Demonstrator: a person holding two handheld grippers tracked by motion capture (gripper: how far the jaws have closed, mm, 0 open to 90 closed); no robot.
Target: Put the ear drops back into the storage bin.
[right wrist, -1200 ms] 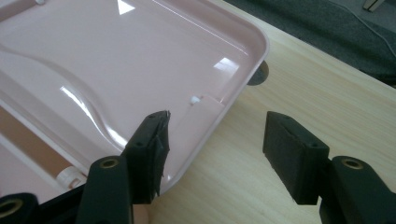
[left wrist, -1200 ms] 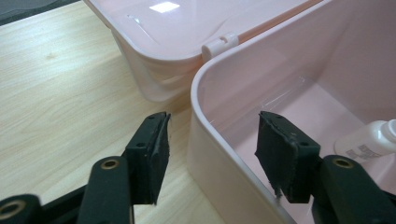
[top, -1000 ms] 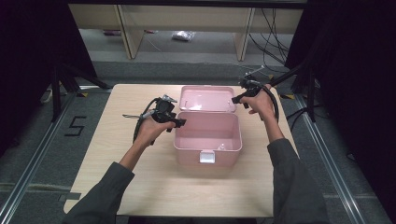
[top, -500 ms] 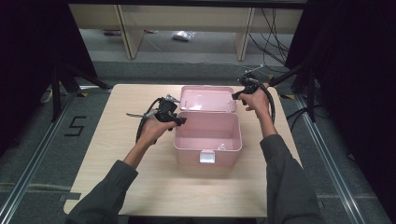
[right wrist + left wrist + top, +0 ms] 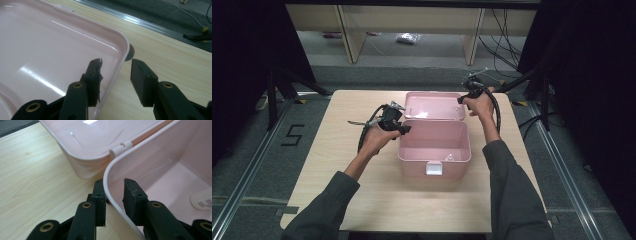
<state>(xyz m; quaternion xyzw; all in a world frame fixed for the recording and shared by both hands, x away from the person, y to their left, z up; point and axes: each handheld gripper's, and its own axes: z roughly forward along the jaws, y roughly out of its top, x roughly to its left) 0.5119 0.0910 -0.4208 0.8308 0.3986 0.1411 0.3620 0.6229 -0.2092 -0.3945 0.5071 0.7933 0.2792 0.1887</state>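
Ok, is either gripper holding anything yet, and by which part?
Nothing held yet. Both jaw pairs have just been closing: the left gripper straddles the box wall, the right gripper the lid rim, gaps remaining.

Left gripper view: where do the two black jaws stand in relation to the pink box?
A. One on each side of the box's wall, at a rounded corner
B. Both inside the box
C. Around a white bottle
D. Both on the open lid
A: in the left gripper view the left gripper has one jaw outside over the table and the other inside the pink box, with the box's rim between them.
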